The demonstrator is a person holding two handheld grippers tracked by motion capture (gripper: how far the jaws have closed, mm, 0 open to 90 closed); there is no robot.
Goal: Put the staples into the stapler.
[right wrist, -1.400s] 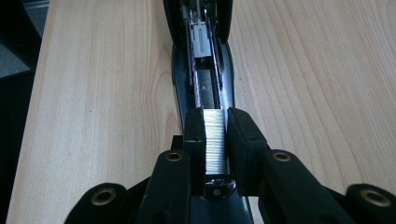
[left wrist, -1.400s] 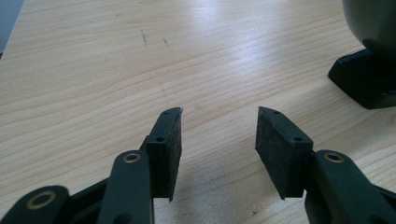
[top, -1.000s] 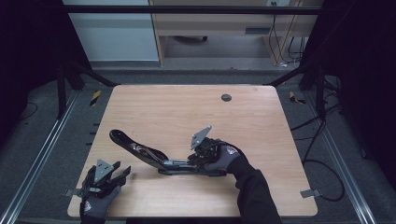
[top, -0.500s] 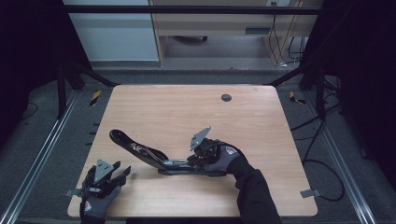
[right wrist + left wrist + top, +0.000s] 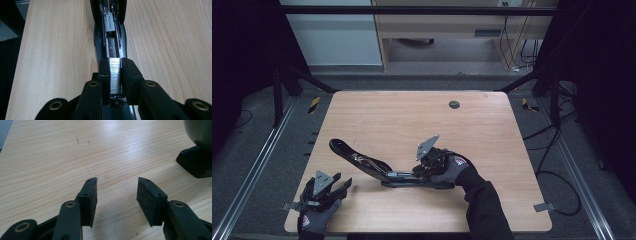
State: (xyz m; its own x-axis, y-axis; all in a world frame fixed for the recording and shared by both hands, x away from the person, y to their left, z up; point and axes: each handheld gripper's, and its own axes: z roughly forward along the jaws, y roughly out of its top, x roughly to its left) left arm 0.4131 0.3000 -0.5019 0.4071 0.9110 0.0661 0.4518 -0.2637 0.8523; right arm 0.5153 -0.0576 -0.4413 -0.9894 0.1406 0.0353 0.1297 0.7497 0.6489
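Stapler (image 5: pixel 377 167): black, opened flat on the wooden table (image 5: pixel 412 115), near the front edge; long axis runs left to right, lid end raised toward the far left.

Strip of staples (image 5: pixel 115 72): silver, pinched between the jaws of the right gripper (image 5: pixel 115 63), which are closed onto its two sides. It sits directly over the near end of the stapler's open channel (image 5: pixel 111 40), in line with it; the channel runs straight away from the jaws, so a judged next move is down and forward along that line.

Left gripper (image 5: pixel 117 192): jaws apart, empty, resting near the table's front-left corner, clear of the stapler; the right one is nearer.

Writing: none legible.
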